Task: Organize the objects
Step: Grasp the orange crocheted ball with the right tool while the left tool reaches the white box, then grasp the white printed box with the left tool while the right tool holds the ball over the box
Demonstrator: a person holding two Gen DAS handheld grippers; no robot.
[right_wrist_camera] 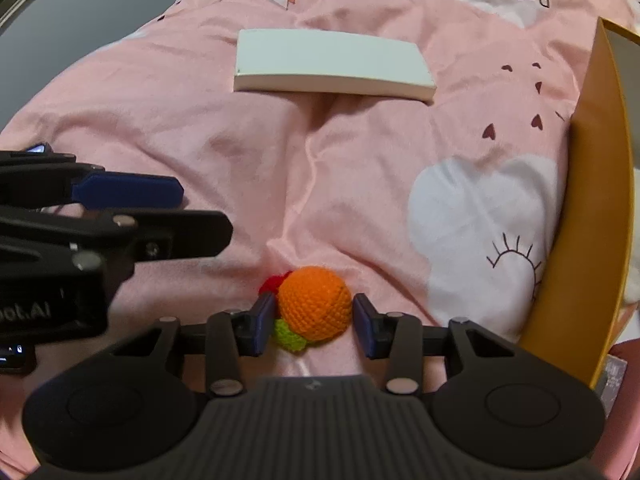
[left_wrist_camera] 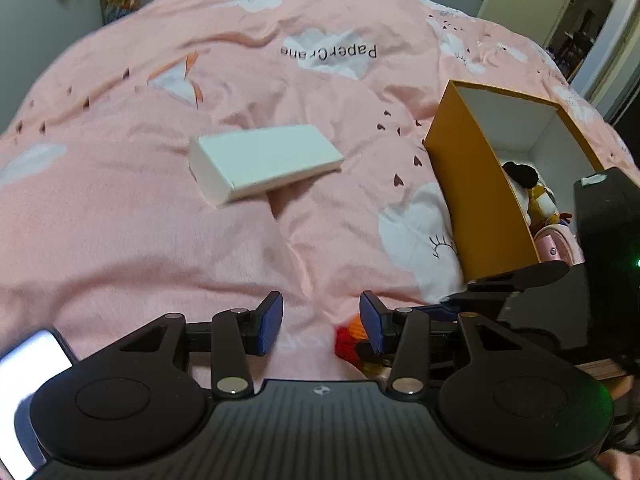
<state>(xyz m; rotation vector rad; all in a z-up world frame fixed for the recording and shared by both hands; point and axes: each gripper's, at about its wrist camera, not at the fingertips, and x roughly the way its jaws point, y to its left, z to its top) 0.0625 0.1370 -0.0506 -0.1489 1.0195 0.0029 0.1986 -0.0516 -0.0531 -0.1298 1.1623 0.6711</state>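
Pink bedding (left_wrist_camera: 160, 220) fills the left wrist view, and the left gripper (left_wrist_camera: 322, 322) hovers over it with its two blue pads spread and nothing between them. One white box (left_wrist_camera: 264, 162) lies flat ahead of the fingers, slightly left, well apart from them. One yellow bin (left_wrist_camera: 480, 184) stands ahead to the right, open side showing, with soft toys (left_wrist_camera: 532, 192) inside; how many I cannot tell. Just off the right fingertip peeks a bit of red and orange yarn (left_wrist_camera: 352, 332). One lit phone screen (left_wrist_camera: 28, 368) sits at the lower left edge.

Over to the right wrist view: the right gripper (right_wrist_camera: 313, 322) has one crochet toy (right_wrist_camera: 314, 304), orange with red and green bits, sitting squarely between its two pads; the left pad looks against it, the right pad a hair off, so spread around it, not pinching. The box (right_wrist_camera: 332, 64) lies straight ahead, well apart. The bin (right_wrist_camera: 588, 208) rises to the right of the fingers. The left gripper (right_wrist_camera: 132, 208) reaches in from the left, near the toy but apart.
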